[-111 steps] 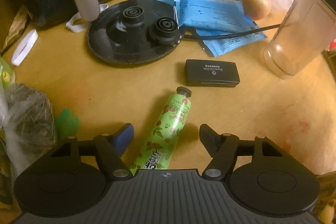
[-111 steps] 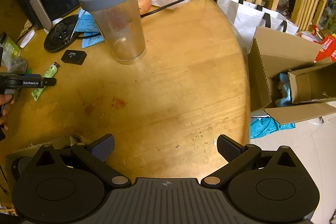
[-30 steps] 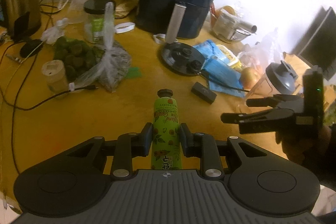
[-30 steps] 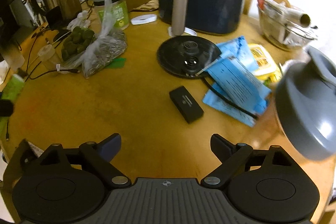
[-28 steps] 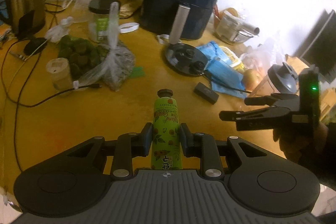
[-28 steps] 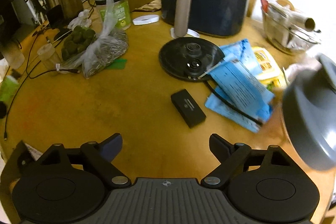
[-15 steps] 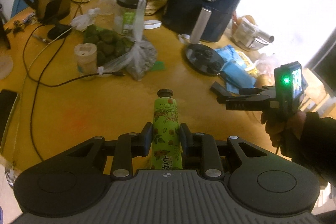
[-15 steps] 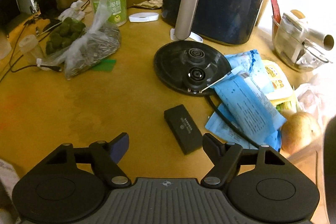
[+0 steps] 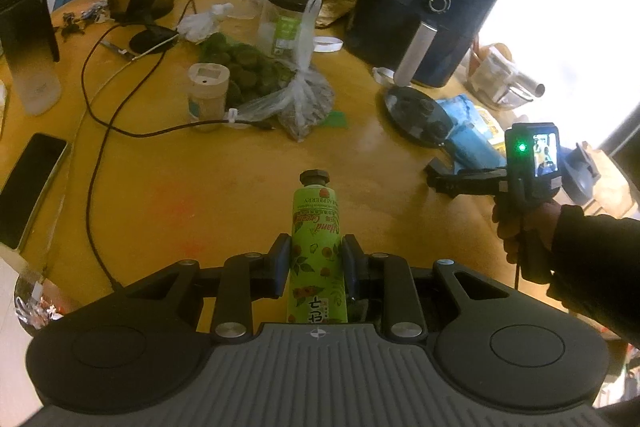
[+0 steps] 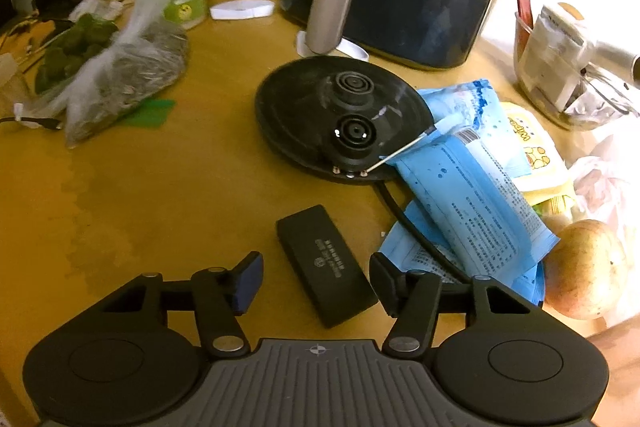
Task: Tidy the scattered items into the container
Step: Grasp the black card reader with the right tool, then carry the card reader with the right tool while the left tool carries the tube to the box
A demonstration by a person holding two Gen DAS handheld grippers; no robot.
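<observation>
The green hand cream tube (image 9: pixel 316 247), printed with red berries and leaves and topped by a dark cap, is clamped between the fingers of the left gripper (image 9: pixel 316 259) above the wooden tabletop (image 9: pixel 200 195), cap pointing away; its label reads "Hand Cream" and "RASPBERRY". The right gripper (image 10: pixel 316 281), fingers spread apart, hangs low over a flat black case (image 10: pixel 326 263) with small pale lettering too fine to read. The case lies on the tabletop just beside the black kettle base (image 10: pixel 340 123) and blue packets (image 10: pixel 476 195).
</observation>
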